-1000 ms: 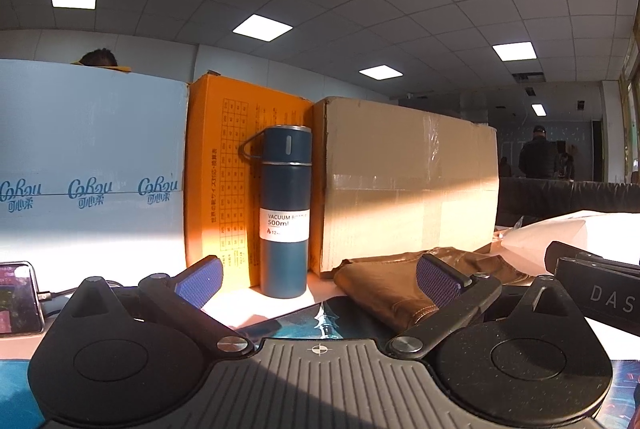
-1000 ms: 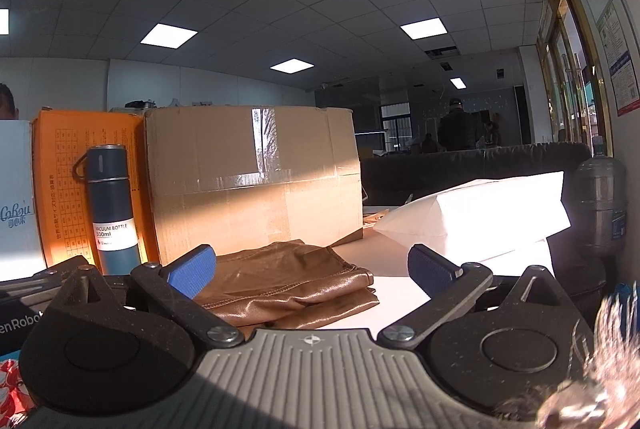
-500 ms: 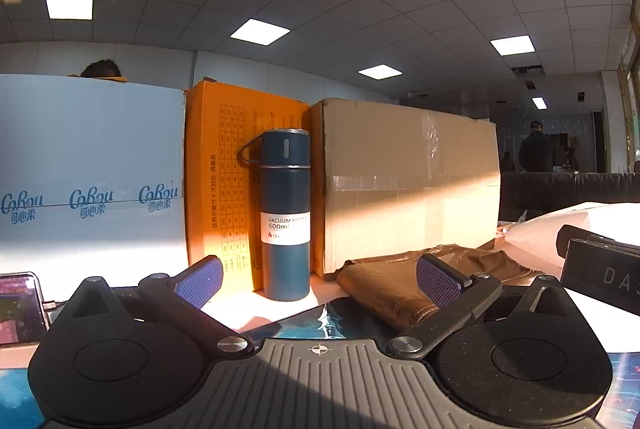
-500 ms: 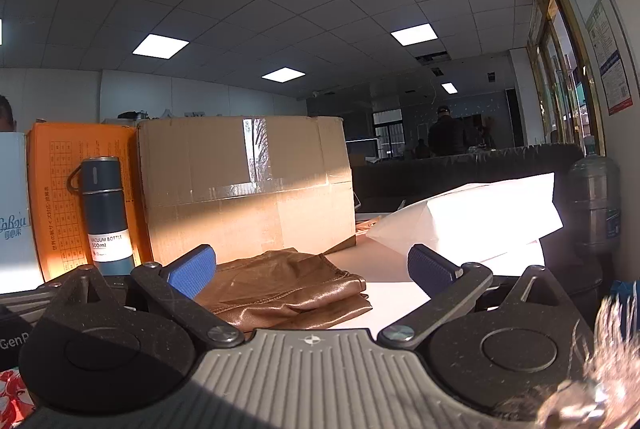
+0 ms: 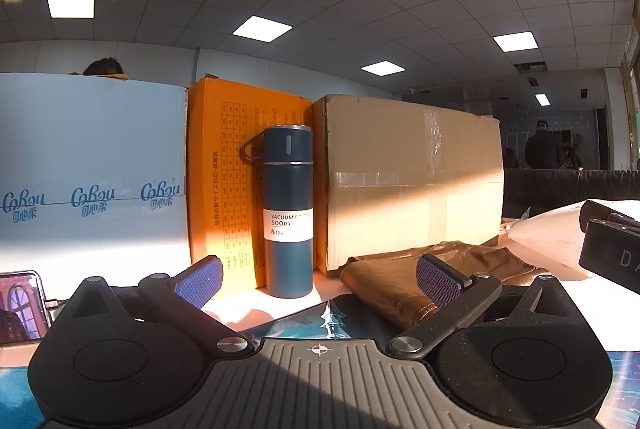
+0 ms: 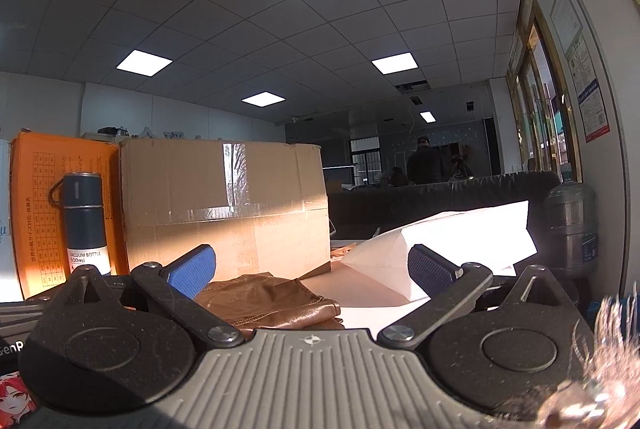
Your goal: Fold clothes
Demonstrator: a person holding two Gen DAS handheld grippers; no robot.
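Two grippers, both w/ fingers spread wide and nothing between them, sit low over a table in a sunlit office, facing a brown garment that lies in a compact folded bundle just in front of a taped cardboard box.

The left gripper has the bundle ahead and to its right; the right gripper has it ahead and slightly left, near its left blue pad. Neither touches the cloth. A blue vacuum bottle stands upright to the left of the garment, against an orange box; a white paper bag lies to the right.

Handling, as a judgement: the material has a leather-like sheen and holds soft rolled edges, so prob. limp but a bit heavier and slicker than plain cotton; layers may slide over each other. Best hold looks like the near stitched hem or a corner, pinching through all layers, one gripper per side.

Hard to make out: the garment type (jacket? trousers?) can't be told, its far part is in shadow by the box, and gripper bodies cut off its near edge in both views. A phone at far left is only partly in frame.
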